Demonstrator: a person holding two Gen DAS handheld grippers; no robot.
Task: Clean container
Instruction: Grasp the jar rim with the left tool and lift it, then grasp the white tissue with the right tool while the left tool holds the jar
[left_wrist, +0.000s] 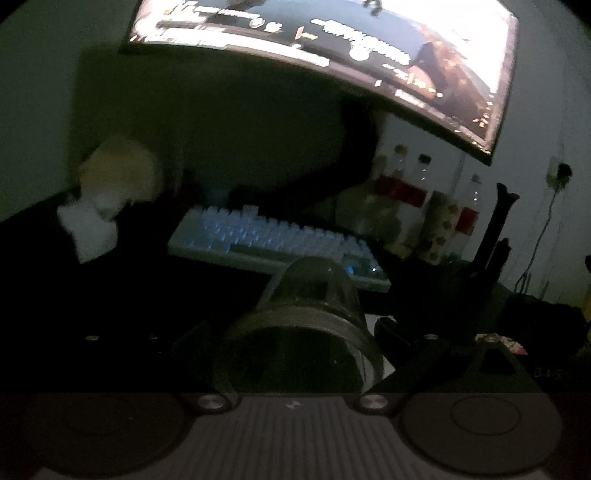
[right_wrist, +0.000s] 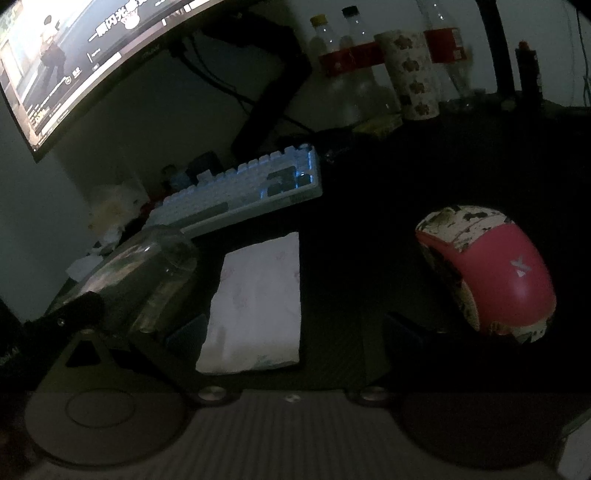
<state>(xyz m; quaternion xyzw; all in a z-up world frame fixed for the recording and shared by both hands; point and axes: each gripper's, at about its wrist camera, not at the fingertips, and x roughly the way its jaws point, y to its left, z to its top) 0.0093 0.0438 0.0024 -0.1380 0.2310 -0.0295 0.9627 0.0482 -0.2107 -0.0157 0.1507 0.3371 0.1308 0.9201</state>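
A clear glass container lies along my left gripper, its wide mouth towards the camera. The gripper's jaws stand wide and its dark fingers press on both sides of the rim. In the right wrist view the same container hangs tilted at the left, with a left finger on it. My right gripper stands open low over the dark desk mat. A folded white tissue lies flat between its fingers, beside the left one and well away from the right one.
A backlit white keyboard lies behind the tissue under a lit curved monitor. A pink mouse sits to the right. Bottles and a patterned paper cup stand at the back. Crumpled paper lies at the left.
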